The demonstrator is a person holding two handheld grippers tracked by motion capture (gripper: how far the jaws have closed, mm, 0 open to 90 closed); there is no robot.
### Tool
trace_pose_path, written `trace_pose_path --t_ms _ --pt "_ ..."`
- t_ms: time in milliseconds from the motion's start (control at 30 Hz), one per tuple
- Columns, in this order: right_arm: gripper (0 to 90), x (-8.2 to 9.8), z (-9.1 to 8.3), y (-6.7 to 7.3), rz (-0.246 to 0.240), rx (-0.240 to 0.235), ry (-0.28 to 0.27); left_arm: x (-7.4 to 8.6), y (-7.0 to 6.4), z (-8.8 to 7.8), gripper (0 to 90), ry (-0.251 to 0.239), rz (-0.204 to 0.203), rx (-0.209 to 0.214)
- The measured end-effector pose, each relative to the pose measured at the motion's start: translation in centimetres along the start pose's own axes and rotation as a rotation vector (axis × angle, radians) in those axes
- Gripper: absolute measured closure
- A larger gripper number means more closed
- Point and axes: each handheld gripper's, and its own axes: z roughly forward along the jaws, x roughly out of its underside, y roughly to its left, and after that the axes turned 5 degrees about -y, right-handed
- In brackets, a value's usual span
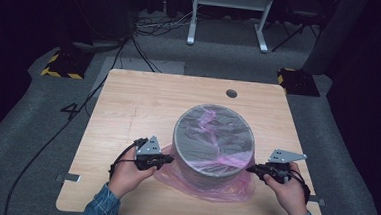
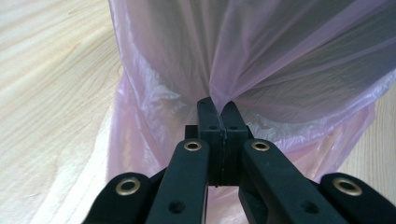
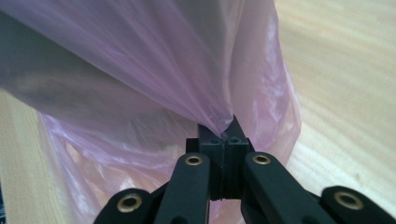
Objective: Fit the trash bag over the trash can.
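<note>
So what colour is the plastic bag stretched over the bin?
Translucent pink; the plastic bag shows best in the left gripper view.

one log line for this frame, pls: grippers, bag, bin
left gripper: shut on pink bag | right gripper: shut on pink bag | bag: draped over grey bin, film taut at both pinches | bin: upright on wooden table

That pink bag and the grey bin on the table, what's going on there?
A person is fitting a thin pink plastic bag over a round grey bin on a wooden table. The left hand-held gripper and the right hand-held gripper each pinch the film shut, on opposite sides of the bin. The bag covers the top and bunches around the base.
</note>
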Motion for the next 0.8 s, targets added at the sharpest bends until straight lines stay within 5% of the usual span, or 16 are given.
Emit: trace_pose_path --t_ms 67,133,233,333,500,800 --pt "90.0 0.1 0.0 -0.2 0.006 0.008 -0.005 -0.2 -0.4 0.0 89.0 0.013 0.016 0.011" --pt "86.1 0.1 -0.1 -0.5 -0.005 0.031 0.021 -0.3 -0.8 -0.2 77.8 0.01 0.015 0.023" --pt "53.7 -0.1 -0.5 -0.6 -0.008 0.033 0.035 -0.3 -1.1 -1.0 51.6 -0.035 0.021 0.003" --pt "39.0 -1.0 -1.7 -0.2 -0.027 0.014 0.0 -0.1 -0.9 -2.4 39.0 -0.071 0.017 -0.028" --pt "32.0 -3.0 -4.2 0.5 -0.057 0.002 -0.039 0.3 -0.1 -4.5 31.2 -0.095 0.004 -0.127" --pt "26.4 -6.9 -6.9 2.2 -0.099 -0.061 -0.072 1.6 1.4 -6.1 30.3 -0.094 -0.066 -0.254"
